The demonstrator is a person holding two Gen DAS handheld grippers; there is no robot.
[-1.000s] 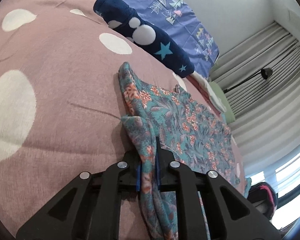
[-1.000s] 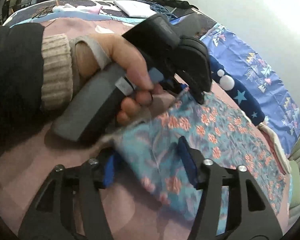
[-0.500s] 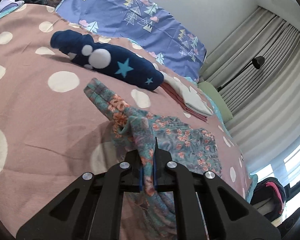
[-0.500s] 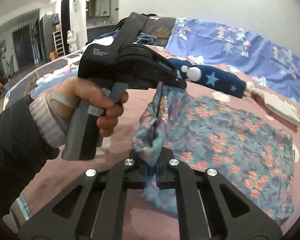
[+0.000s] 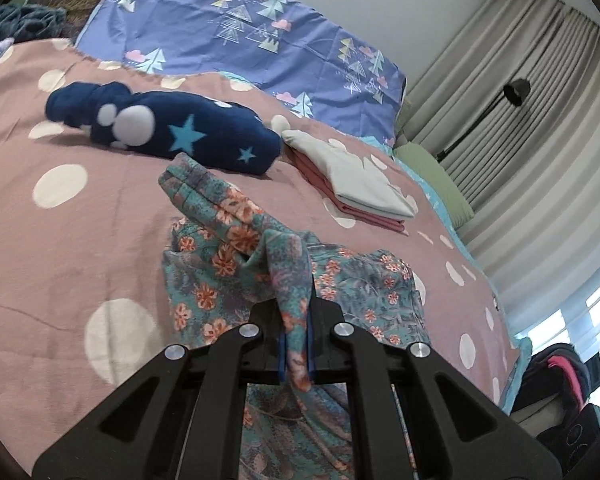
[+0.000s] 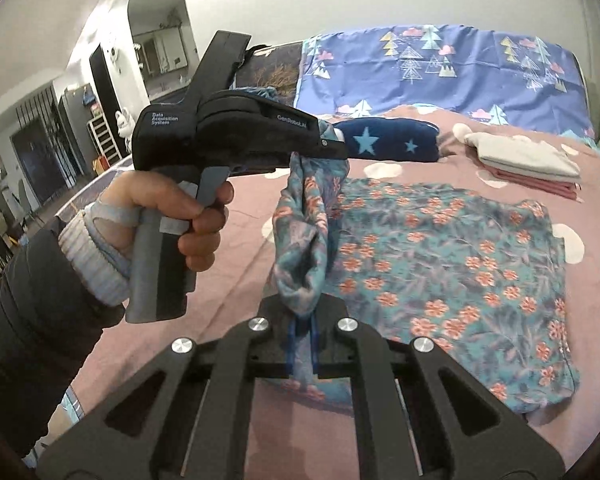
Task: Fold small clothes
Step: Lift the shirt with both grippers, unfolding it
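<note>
On the bed (image 6: 228,240), both grippers clench one edge of the floral garment (image 6: 452,256): left gripper (image 5: 296,344), right gripper (image 6: 302,344). Its far part lies flat. Folded clothes (image 6: 528,160) sit toward the headboard; this fold looks barely begun.

bed (image 5: 60,240) pink, white dots | on it: floral garment (image 6: 440,264), navy star fleece (image 5: 204,136), folded stack (image 5: 360,184)

One teal floral garment (image 6: 452,264) lies on the one polka-dot bedspread (image 5: 60,240). Farther back lie one navy star-patterned bundle (image 5: 188,136) and, to its right, one stack of two folded clothes (image 5: 360,184). Two grippers: the left gripper (image 5: 296,344) and the right gripper (image 6: 302,344).
</note>
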